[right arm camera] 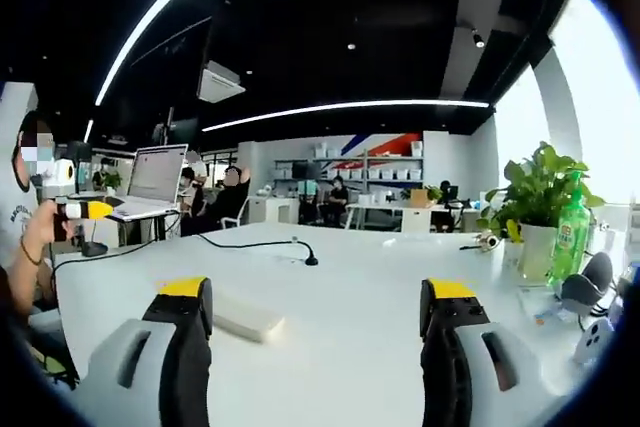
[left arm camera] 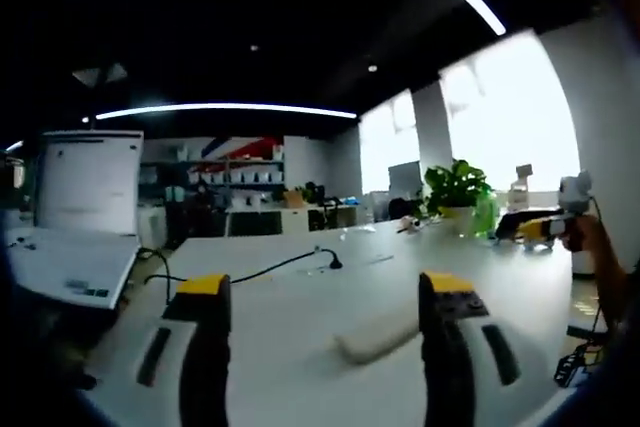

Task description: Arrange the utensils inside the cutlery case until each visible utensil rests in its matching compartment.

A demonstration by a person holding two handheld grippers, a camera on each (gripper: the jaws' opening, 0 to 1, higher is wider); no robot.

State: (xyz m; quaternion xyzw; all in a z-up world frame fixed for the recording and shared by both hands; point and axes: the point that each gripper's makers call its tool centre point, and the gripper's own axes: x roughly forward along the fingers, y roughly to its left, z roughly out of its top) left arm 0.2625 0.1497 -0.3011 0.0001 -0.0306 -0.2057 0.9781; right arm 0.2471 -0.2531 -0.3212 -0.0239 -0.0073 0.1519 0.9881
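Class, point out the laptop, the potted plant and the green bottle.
laptop (left arm camera: 88, 182), left gripper view, on its open screen.
potted plant (right arm camera: 540, 187), right gripper view, on its leaves.
green bottle (right arm camera: 571, 235), right gripper view, on its body.

left gripper view: low above white tabletop (left arm camera: 300, 297), facing laptop (left arm camera: 85, 217), windows | right gripper view: low, same tabletop (right arm camera: 350, 287), facing office shelves | shared: tabletop, black cable (left arm camera: 270, 265) (right arm camera: 250, 243), potted plant (left arm camera: 455, 187) (right arm camera: 540, 197)
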